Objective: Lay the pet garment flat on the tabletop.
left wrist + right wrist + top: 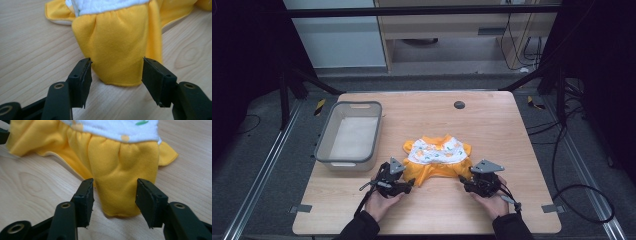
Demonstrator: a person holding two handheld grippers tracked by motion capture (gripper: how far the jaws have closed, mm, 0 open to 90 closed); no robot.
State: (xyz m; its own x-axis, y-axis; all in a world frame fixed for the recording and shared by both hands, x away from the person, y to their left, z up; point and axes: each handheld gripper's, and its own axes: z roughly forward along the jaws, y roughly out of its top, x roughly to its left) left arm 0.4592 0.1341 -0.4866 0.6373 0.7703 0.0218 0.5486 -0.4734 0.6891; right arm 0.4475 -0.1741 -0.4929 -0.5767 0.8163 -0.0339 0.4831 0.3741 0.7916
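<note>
We see a small yellow garment [438, 160] with a white printed top part lying flat near the middle of the wooden desk [492, 125], its yellow lower part turned toward the near edge where the person's hands come in. The left gripper [408, 184] sits at the garment's near left corner, held by the left hand [382, 202], and the right gripper [464, 182] sits at the near right corner, held by the right hand [494, 202]. In the left gripper view the garment [117, 47] shows one yellow leg end reaching down between the two black jaws, which stand wide apart on either side of it; the left gripper [116, 75] has no hold of the cloth, and the hem lies on the wood between the jaw tips. In the right gripper view it is much the same: the garment [122, 170] has its other yellow leg end lying between the parted jaws, and the right gripper [113, 197] is spread about as wide as the leg, gripping nothing. Whether the jaw pads brush the fabric's sides we cannot tell. To the left of the garment, apart from it, a grey plastic tub [323, 145] stands on the desk. A small dark round spot [459, 104] sits on the desk near the far edge.
</note>
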